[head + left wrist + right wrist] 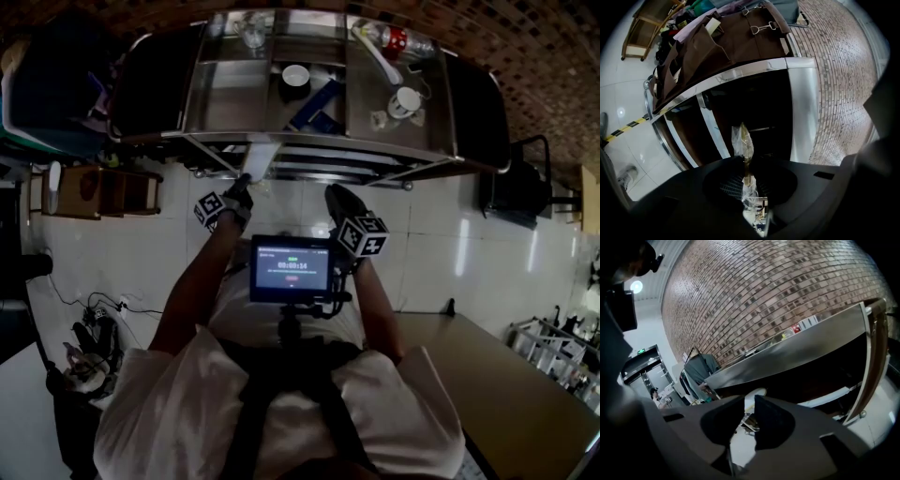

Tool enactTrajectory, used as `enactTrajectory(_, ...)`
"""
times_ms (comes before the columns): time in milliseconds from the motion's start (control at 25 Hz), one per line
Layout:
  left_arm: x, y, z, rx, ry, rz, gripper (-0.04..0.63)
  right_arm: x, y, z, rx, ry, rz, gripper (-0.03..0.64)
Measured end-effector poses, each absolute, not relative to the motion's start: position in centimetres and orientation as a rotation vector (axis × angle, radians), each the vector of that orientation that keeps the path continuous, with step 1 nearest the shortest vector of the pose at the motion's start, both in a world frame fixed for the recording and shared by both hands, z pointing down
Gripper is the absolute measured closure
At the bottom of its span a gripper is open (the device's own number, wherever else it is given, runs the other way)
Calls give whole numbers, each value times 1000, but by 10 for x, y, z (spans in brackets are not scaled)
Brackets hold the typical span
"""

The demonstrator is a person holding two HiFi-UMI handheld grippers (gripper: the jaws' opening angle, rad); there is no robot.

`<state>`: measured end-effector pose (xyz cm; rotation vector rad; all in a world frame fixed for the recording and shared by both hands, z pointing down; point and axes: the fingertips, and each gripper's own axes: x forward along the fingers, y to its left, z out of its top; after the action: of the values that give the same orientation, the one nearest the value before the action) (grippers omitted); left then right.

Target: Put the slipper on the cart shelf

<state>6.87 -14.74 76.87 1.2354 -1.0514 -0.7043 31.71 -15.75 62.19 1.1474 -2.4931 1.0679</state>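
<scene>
In the head view a white slipper in clear plastic sticks out ahead of my left gripper, its far end at the front rail of the steel cart. The left gripper view shows the slipper edge-on, with my left gripper shut on it. Straight ahead lie the cart's dark shelf openings. My right gripper hangs beside the left one, just short of the cart. In the right gripper view its jaws stand a narrow gap apart with nothing between them.
The cart's top tray holds a cup, a mug, a bottle and a glass. Brown bags hang on the cart's end. A wooden stool stands at the left, a table at the lower right.
</scene>
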Motion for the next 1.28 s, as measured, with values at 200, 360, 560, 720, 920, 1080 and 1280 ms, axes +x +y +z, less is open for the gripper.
enactTrajectory(200, 63, -160, 785, 1195, -1070, -727, 545, 324, -160, 624, 1167, -2470, 1048, 535)
enactTrajectory(360, 55, -167, 797, 1188, -1095, -697, 544, 324, -163, 624, 1184, -2479, 1046, 535)
enactTrajectory(560, 53, -174, 806, 1183, -1125, -652, 545, 324, -166, 616, 1202, -2486, 1036, 535)
enactTrajectory(720, 51, -176, 815, 1177, -1162, -598, 545, 330, -166, 612, 1232, -2488, 1033, 535)
enactTrajectory(920, 39, -176, 832, 1183, -1210, -479, 543, 343, -168, 612, 1287, -2475, 1043, 535)
enactTrajectory(1080, 27, -179, 841, 1195, -1241, -390, 540, 348, -173, 610, 1318, -2471, 1031, 535)
enactTrajectory(1280, 17, -183, 844, 1203, -1245, -319, 537, 346, -175, 605, 1312, -2485, 1003, 535)
